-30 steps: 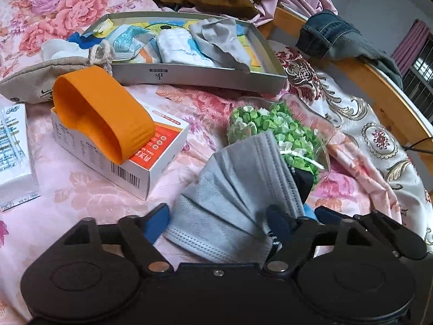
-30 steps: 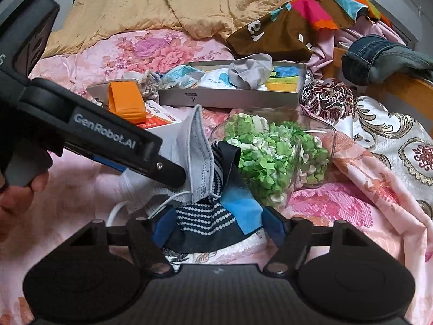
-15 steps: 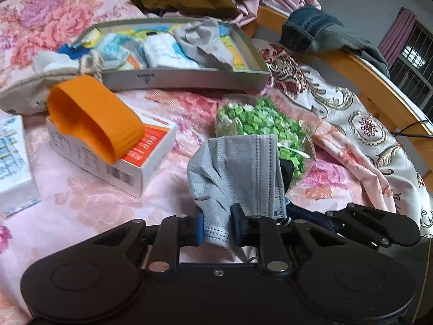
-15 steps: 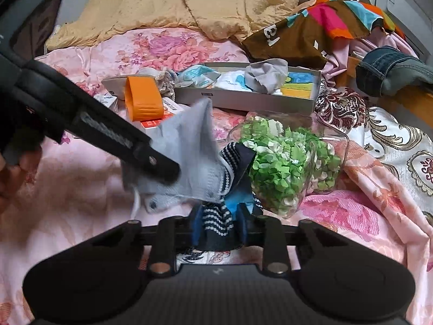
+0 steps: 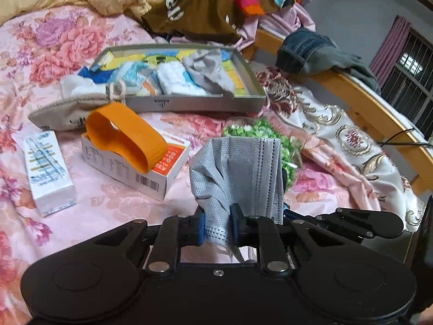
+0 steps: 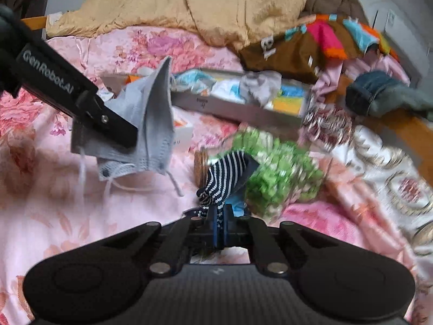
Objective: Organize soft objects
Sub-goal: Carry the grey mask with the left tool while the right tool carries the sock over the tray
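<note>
- your left gripper (image 5: 217, 227), low centre of its view, is clamped on the grey face mask (image 5: 238, 173), lifted off the pink bedspread (image 5: 108, 205).
- your right gripper (image 6: 220, 226) is pinched on the striped sock (image 6: 224, 173), mid-frame.
- the grey tray (image 5: 194, 105) of soft items lies upper centre, behind the orange band (image 5: 127, 140).
</note>
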A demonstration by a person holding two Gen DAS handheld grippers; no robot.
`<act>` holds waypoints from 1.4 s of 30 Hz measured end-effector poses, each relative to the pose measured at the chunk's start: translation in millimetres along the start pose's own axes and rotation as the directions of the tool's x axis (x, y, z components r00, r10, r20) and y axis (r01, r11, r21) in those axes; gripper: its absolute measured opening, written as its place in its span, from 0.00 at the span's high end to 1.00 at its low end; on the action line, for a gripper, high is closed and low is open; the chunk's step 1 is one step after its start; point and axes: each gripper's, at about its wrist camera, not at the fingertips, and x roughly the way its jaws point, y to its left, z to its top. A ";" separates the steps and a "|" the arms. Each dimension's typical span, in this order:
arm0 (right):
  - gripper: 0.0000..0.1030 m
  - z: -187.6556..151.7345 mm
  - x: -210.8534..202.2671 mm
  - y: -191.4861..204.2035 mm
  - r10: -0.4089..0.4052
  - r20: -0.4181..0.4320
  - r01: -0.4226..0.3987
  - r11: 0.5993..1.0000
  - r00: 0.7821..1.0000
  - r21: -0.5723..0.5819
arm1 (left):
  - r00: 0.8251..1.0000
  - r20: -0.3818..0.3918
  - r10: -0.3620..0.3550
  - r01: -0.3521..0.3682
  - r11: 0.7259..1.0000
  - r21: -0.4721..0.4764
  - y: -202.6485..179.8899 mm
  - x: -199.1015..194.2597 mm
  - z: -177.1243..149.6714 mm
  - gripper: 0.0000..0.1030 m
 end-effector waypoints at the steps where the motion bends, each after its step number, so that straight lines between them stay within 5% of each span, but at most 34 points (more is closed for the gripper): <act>1: 0.96 1.1 -4.5 2.0 -0.014 0.017 0.015 1.000 1.000 -0.015 | 1.000 0.008 -0.001 0.001 1.000 0.000 0.4 -4.9 0.4 0.81; 12: 0.96 10.3 -41.6 29.6 -0.134 0.204 0.172 0.968 0.970 -0.185 | 0.996 0.094 -0.011 0.010 1.000 0.009 0.8 -51.8 2.8 0.81; 28: 0.96 55.0 -61.6 7.3 -0.160 0.329 0.201 0.975 0.931 -0.095 | 0.984 0.177 0.019 -0.018 1.000 -0.007 1.6 -74.8 13.5 0.81; 36: 0.96 88.0 -22.4 -27.0 -0.165 0.414 0.186 0.982 0.895 -0.010 | 0.962 0.258 0.086 -0.077 0.996 -0.044 6.2 -51.1 60.4 0.81; 42: 0.96 101.3 32.0 -66.5 -0.171 0.449 0.145 0.985 0.877 0.093 | 0.958 0.250 0.143 -0.136 0.990 -0.045 9.8 -5.1 108.7 0.81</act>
